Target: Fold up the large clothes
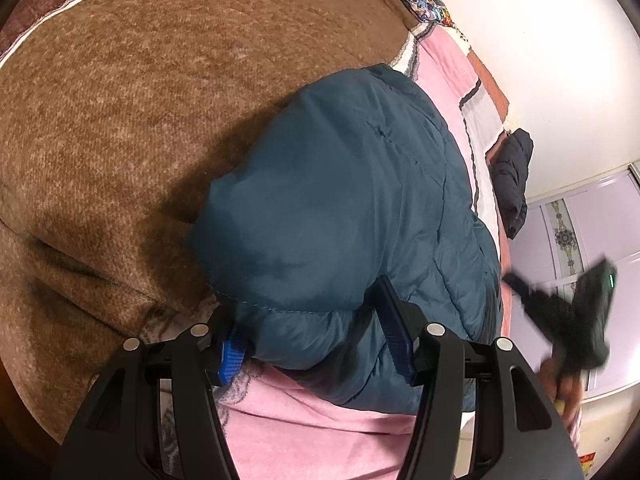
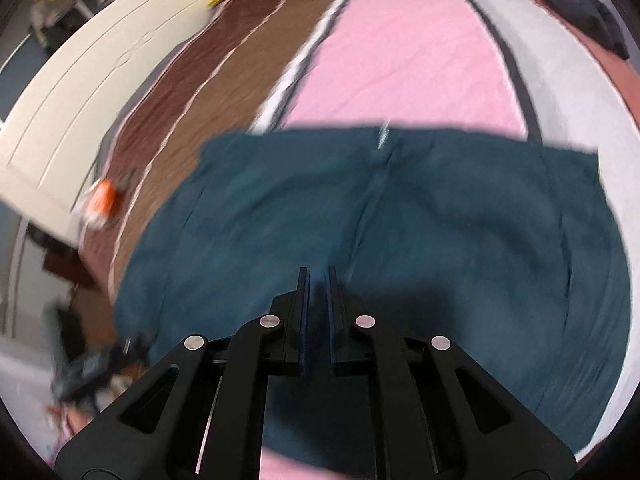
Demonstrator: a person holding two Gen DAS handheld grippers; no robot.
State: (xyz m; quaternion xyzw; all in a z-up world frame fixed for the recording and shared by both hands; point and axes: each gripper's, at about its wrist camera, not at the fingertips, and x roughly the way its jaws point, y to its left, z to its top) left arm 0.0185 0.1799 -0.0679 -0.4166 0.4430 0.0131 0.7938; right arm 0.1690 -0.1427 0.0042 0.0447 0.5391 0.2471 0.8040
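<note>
- Teal quilted puffer jacket [image 1: 344,208] lies on a bed, resting partly on a pink bedsheet [image 1: 320,432] and partly against a brown fleecy blanket [image 1: 120,120] to its left in the left wrist view.
- In the right wrist view the same teal jacket [image 2: 400,220] spreads wide across the pink sheet [image 2: 400,52], its far edge running roughly straight across the frame; this view is motion-blurred and fine detail cannot be read.
- Left gripper [image 1: 316,332]: jaws set wide, with a puffed fold of the jacket bulging between them. The blue-padded fingers [image 1: 231,354] sit at either side of the fold; whether the pads press the fabric cannot be told.
- Right gripper [image 2: 318,312]: jaws drawn narrow, only a slim gap between the pads. It sits over the near part of the jacket; whether fabric is caught in the gap cannot be told.
- The right gripper also shows, blurred, at the right edge of the left wrist view [image 1: 568,316], beyond the jacket's side.
- A dark padded garment [image 1: 512,176] lies at the far side of the bed, well apart from the teal jacket.
- A cream panelled headboard [image 2: 92,80] stands along the bed's left in the right wrist view.
- A white wall [image 1: 540,40] rises behind the bed.
</note>
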